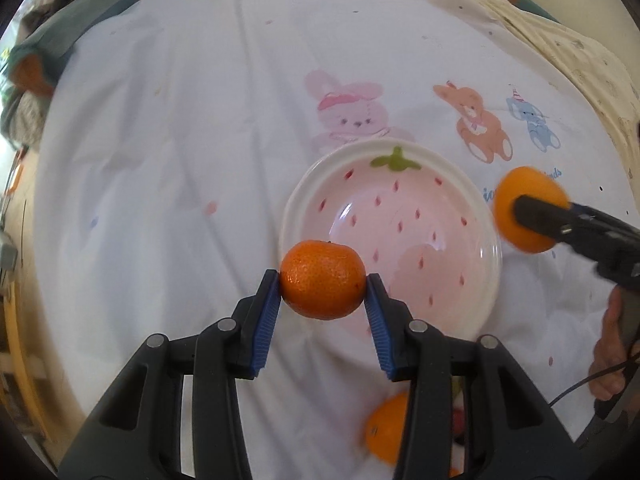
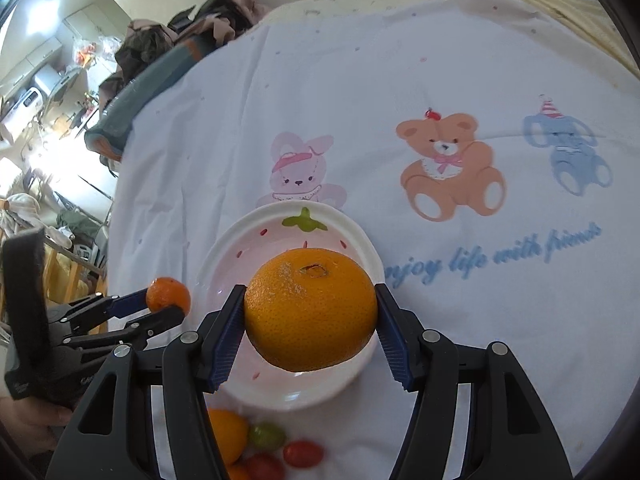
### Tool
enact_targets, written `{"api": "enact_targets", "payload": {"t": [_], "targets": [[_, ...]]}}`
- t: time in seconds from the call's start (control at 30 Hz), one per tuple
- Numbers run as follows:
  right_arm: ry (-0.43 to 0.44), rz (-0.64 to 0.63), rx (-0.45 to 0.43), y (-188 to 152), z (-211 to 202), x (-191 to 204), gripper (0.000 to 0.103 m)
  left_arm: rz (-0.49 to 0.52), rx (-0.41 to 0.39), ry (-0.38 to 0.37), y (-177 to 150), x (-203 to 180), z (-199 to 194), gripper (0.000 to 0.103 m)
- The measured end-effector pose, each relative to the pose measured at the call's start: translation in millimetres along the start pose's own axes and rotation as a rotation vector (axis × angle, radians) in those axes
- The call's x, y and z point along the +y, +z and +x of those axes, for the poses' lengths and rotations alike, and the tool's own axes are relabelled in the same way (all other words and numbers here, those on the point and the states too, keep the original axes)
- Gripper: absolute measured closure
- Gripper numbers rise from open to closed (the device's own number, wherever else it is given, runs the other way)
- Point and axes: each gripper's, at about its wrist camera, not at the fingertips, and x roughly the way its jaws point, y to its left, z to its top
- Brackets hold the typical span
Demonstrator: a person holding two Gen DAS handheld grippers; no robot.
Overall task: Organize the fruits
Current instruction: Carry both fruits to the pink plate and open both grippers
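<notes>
My left gripper (image 1: 323, 280) is shut on a small tangerine (image 1: 323, 278) and holds it above the near left rim of a white strawberry-print bowl (image 1: 460, 184). My right gripper (image 2: 311, 310) is shut on a large orange (image 2: 311, 308) and holds it over the same bowl (image 2: 236, 240). The left gripper with its tangerine (image 2: 168, 295) shows at the left of the right wrist view. The right gripper's orange (image 1: 528, 208) shows at the right of the left wrist view. The bowl holds nothing.
Another orange (image 2: 226, 434), a green grape (image 2: 267, 435) and red cherry tomatoes (image 2: 303, 453) lie on the white cartoon-print cloth (image 2: 360, 100) near the bowl's front. That orange also shows in the left wrist view (image 1: 386, 432). Clothes and furniture lie beyond the cloth's far left edge.
</notes>
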Motion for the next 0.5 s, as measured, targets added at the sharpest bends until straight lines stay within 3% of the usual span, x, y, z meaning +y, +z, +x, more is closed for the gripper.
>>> {"api": "enact_targets", "payload": {"t": [0.1, 0.17, 0.2, 0.5], "targets": [[0.033, 0.024, 0.022, 7.7, 20.0, -6.5, 0.039, 0.028, -0.014, -0.011, 8.7, -7.9, 14.2, 0.065], [0.148, 0.119, 0.061, 13.0, 35.7, -18.9, 0.039, 0.033, -0.009, -0.033, 12.2, -10.6, 25.1, 0.064], [0.164, 0.144, 0.071, 15.1, 41.5, -21.6, 0.039, 0.029, 0.004, -0.037, 14.0, -11.4, 32.0, 0.064], [0.081, 0.108, 0.088, 24.1, 68.7, -18.0, 0.039, 0.005, 0.007, -0.063, 27.6, -14.8, 57.0, 0.064]]}}
